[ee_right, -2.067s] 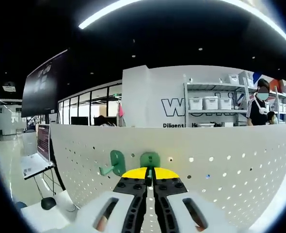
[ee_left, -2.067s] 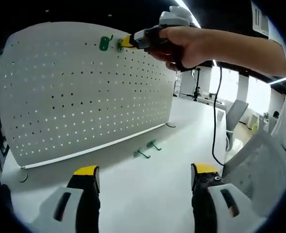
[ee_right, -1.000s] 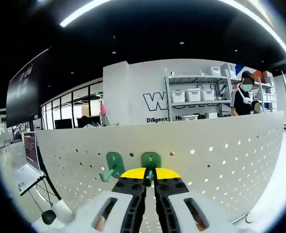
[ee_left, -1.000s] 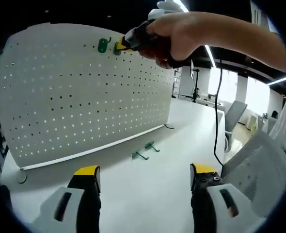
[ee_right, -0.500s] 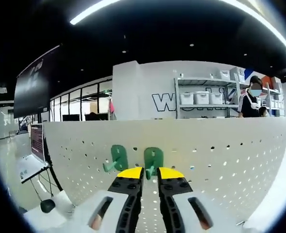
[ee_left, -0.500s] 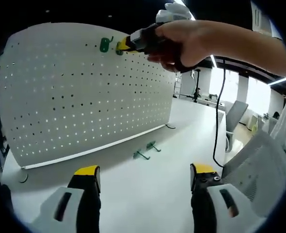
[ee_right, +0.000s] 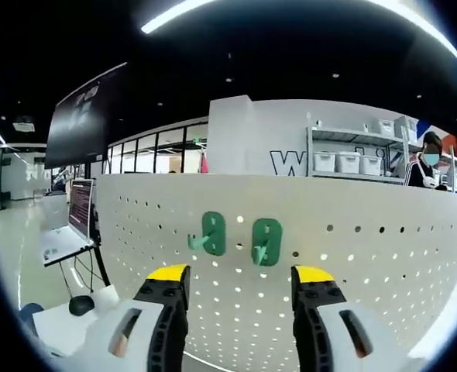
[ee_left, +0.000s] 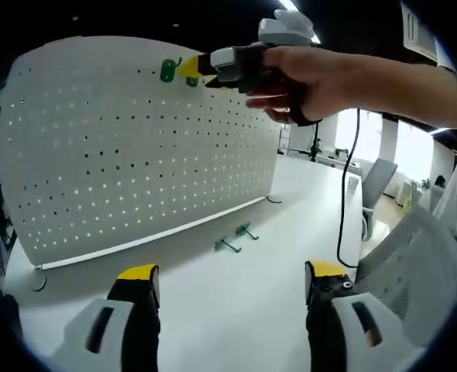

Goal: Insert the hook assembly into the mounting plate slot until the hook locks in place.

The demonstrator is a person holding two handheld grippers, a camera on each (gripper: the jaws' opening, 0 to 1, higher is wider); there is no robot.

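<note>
Two green hooks hang side by side on the white pegboard (ee_right: 383, 256): left hook (ee_right: 211, 233), right hook (ee_right: 266, 242). The right gripper (ee_right: 240, 287) stands near them, fingers (ee_right: 169, 280) spread wide, touching neither.

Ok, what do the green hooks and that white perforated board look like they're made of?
Green hooks: probably moulded plastic, going by the uniform matte green and rounded edges. Perforated board: a thin, rigid white panel with evenly punched holes, matte finish; it could be painted sheet metal or plastic, the look leaves that open.

Yellow-tipped black jaws on each white-bodied claw (ee_left: 230, 283) (ee_right: 239, 283), black trailing cable (ee_left: 345, 194), pale sleeve (ee_left: 453, 194).
</note>
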